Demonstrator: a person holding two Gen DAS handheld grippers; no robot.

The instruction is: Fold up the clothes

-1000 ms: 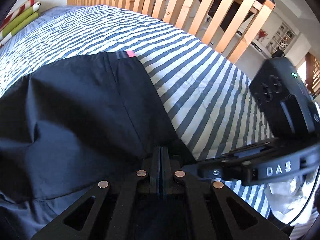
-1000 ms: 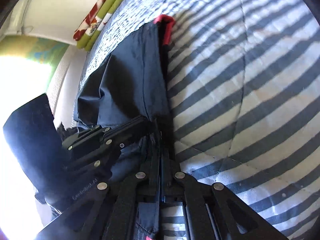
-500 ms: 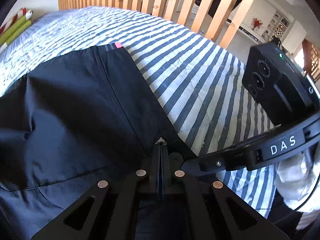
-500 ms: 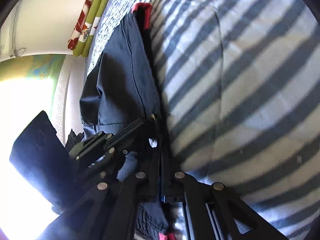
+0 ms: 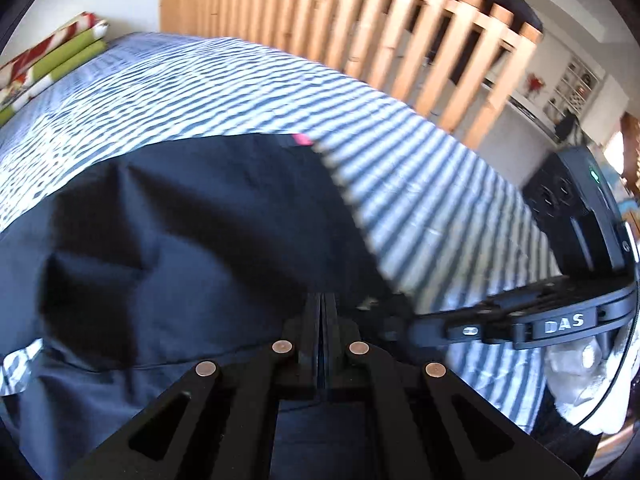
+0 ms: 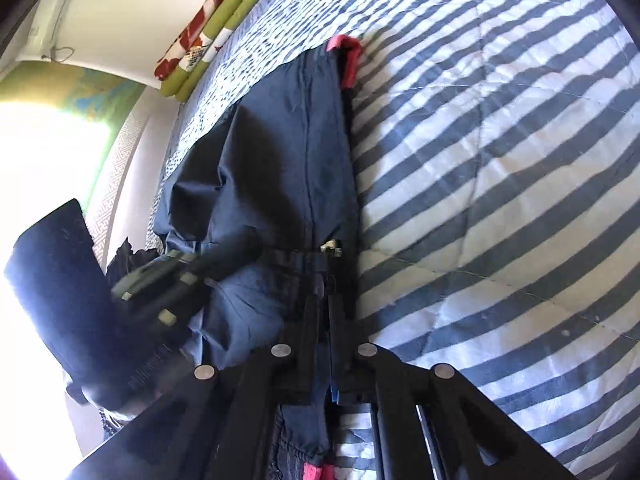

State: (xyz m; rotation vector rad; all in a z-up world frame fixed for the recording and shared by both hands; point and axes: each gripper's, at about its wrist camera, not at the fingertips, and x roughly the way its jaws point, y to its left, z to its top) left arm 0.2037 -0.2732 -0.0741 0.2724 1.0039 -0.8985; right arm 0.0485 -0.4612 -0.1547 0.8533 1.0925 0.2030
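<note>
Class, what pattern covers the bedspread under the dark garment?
Blue and white stripes on the bedspread; clearest in the right wrist view.

The striped bed (image 6: 500,168) lay bare to the right of the dark garment (image 6: 272,168), giving wide room to pass there. At its far edge a wooden railing (image 5: 400,40) closed that side off. Rolled cushions (image 6: 204,40) lined the head end against the wall. The left tongs (image 6: 172,280) and right tongs (image 5: 412,320) crowded each other over the garment's near edge.

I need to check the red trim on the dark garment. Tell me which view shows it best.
The right wrist view: the red trim is sharp and folded open at the dark garment corner. The left wrist view shows only a small blurred pink patch.
</note>
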